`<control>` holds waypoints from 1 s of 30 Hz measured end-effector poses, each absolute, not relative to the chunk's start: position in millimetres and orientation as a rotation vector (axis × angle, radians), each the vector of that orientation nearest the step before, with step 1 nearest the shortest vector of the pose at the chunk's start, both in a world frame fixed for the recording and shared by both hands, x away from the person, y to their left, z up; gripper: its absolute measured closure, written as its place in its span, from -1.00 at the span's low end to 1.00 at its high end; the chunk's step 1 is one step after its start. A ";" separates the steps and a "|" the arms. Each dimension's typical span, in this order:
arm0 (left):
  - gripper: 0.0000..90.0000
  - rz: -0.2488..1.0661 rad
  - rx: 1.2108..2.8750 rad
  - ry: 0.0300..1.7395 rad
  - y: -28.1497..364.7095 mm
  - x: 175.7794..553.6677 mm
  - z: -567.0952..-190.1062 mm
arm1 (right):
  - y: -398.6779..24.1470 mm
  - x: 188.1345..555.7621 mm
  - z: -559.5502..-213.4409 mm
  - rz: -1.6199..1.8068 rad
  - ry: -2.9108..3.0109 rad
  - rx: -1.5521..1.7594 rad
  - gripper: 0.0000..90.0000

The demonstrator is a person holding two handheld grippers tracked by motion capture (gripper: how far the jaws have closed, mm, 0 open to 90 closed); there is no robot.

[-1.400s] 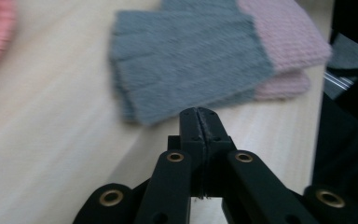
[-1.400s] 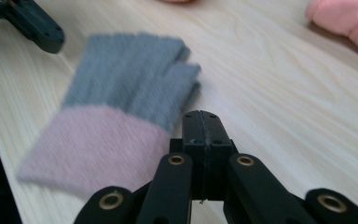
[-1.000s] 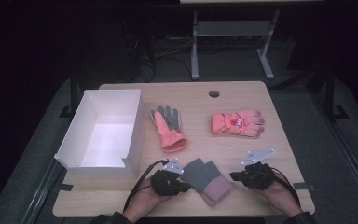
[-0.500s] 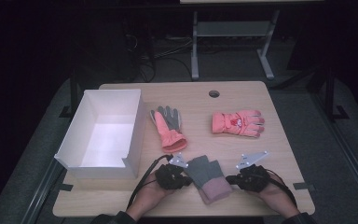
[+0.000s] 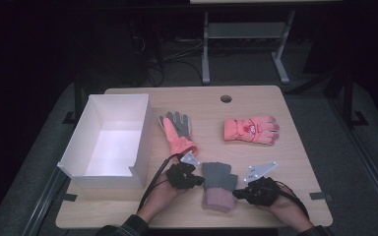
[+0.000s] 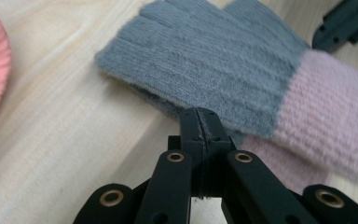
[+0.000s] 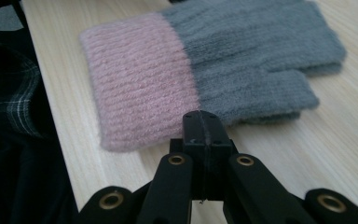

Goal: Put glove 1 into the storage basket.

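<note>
The grey knitted glove with the pink cuff [image 5: 218, 186] is lying flat at the near edge of the worktop [image 5: 295, 147], cuff toward the person, between the two tools. The left tool [image 5: 197, 180] is sitting against its left edge, jaws pressed together and pinching nothing, their tips just touching or nearly touching the wool, as the left gripper view suggests. The right tool [image 5: 236, 193] is resting just beside the other edge, jaws likewise pressed together and empty.

Judging by the layout, the gloves are probably going into the white box [image 5: 142, 129] at the left, which is holding nothing so far, so the work is barely starting: no glove is lifted yet.

Three gloves are lying out: this grey and pink one, a grey and coral one [image 5: 177, 130] near the box, and a coral padded one [image 5: 251, 130] farther right. There is one box and two tools.
</note>
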State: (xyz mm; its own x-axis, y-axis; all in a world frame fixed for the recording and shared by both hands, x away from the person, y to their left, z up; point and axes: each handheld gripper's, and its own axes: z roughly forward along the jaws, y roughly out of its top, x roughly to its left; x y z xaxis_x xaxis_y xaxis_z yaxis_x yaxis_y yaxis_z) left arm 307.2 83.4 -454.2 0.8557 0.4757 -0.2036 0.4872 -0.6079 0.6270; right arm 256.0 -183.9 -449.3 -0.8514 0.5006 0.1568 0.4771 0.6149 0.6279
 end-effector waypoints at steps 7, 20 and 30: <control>1.00 -0.019 2.311 0.697 78.7 319.1 -453.9 | -172.0 252.8 -450.0 1.097 2.823 0.806 1.00; 1.00 -0.024 2.295 0.707 75.9 336.7 -453.0 | -143.3 253.2 -450.3 1.144 2.855 0.739 1.00; 0.86 -0.034 2.256 0.725 84.9 341.9 -443.3 | -132.4 252.9 -448.5 1.170 2.850 0.684 1.00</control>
